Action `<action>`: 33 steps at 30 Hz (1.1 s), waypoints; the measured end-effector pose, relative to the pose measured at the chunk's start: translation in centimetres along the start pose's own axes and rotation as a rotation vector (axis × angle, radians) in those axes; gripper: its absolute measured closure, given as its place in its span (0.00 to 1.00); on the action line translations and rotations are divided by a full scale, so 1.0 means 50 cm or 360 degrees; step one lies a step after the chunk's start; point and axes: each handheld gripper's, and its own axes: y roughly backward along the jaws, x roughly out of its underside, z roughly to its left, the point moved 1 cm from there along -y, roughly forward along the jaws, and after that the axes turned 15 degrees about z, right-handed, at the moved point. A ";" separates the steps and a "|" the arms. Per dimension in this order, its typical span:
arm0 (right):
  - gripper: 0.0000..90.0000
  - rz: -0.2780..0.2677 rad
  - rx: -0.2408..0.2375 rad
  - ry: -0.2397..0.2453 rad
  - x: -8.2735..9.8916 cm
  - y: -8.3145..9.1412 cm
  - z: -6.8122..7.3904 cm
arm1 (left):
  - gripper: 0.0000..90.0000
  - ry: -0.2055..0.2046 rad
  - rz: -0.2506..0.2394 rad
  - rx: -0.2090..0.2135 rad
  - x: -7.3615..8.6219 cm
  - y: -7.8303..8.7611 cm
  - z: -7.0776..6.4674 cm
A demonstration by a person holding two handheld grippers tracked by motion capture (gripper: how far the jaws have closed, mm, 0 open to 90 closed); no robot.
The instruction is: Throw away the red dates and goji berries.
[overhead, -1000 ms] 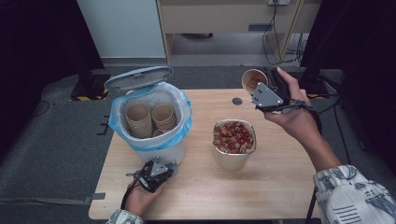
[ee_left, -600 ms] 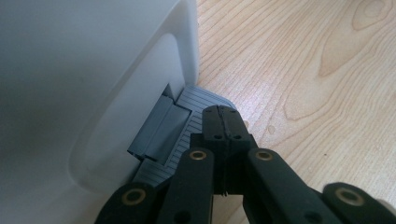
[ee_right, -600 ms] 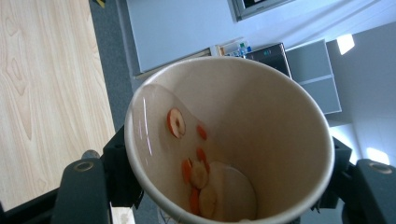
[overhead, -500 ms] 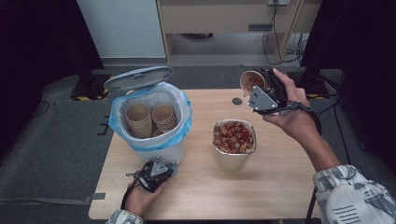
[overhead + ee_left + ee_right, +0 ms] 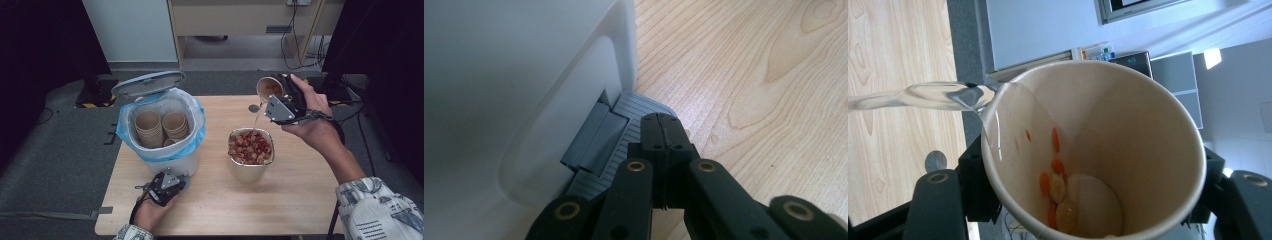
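A paper cup (image 5: 268, 88) is gripped in the right claw (image 5: 278, 98) and held tilted above the far-right part of the counter (image 5: 300, 200), w/ a thin stream of clear liquid (image 5: 257, 119) being poured off its rim into the metal pot (image 5: 250, 170) of reddish bits below. A few orange pieces (image 5: 1055, 187) are seen stuck inside the cup. The left claw (image 5: 663, 131) is kept fully closed, nothing held, tips pressed on the grey pedal (image 5: 624, 125) at the base of the white bin (image 5: 186, 162), whose lid (image 5: 148, 82) is up, w/ stacked cups (image 5: 162, 127) inside.
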 end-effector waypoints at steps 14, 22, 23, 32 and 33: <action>0.33 0.0002 0.0013 0.0004 0.000 0.005 -0.012 | 1.00 0.0000 0.0000 -0.0001 0.000 0.000 0.000; 0.34 0.0025 0.0058 0.0064 -0.004 0.011 -0.023 | 1.00 0.0000 0.0001 -0.0001 0.000 0.000 0.000; 0.34 0.0034 0.0080 0.0099 -0.006 0.012 -0.024 | 1.00 0.0000 0.0002 0.0000 0.000 0.000 0.000; 0.35 0.0078 0.0151 0.0293 -0.016 0.015 -0.015 | 1.00 0.0000 0.0001 0.0000 0.000 0.000 0.000; 0.35 0.0078 0.0152 0.0299 -0.016 0.015 -0.014 | 1.00 0.0000 0.0001 0.0001 0.000 0.000 0.000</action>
